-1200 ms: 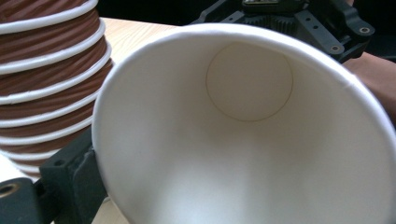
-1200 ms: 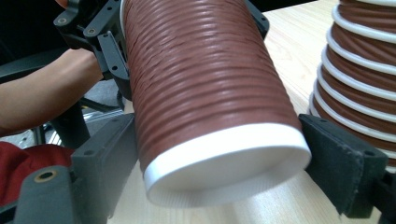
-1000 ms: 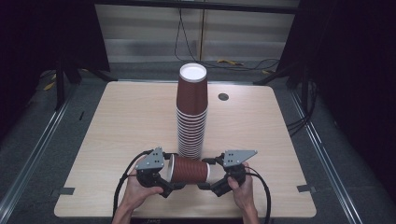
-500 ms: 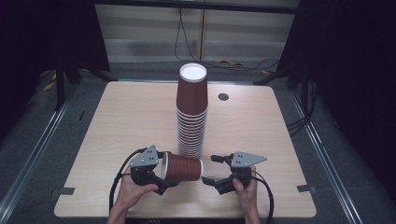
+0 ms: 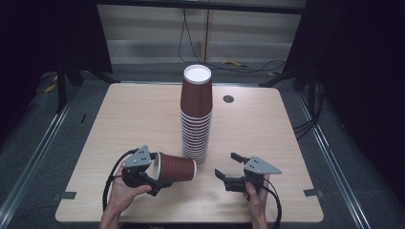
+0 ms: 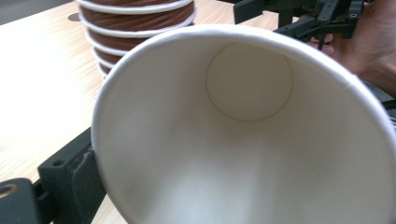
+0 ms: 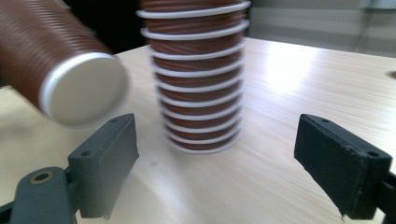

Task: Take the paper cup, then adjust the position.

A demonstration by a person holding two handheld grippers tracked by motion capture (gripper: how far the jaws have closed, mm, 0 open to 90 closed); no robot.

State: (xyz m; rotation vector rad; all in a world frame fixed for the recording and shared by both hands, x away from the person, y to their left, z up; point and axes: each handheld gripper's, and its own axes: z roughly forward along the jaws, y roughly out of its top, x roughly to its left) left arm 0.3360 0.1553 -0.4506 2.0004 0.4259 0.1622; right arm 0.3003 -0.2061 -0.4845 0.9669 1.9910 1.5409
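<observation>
High view: the left hand-held gripper [image 5: 152, 175] clamps a single brown paper cup [image 5: 175, 167] on its side, low over the bench [image 5: 119, 119], beside the tall stack of cups [image 5: 195, 117]; the right hand-held gripper [image 5: 228, 165] gapes empty nearby. Left gripper view: the cup's white inside [image 6: 243, 140] faces us, a jaw pressed against its wall. Right gripper view: jaws wide apart, nothing between, the cup's base [image 7: 84, 89] up left, clear of them.
</observation>
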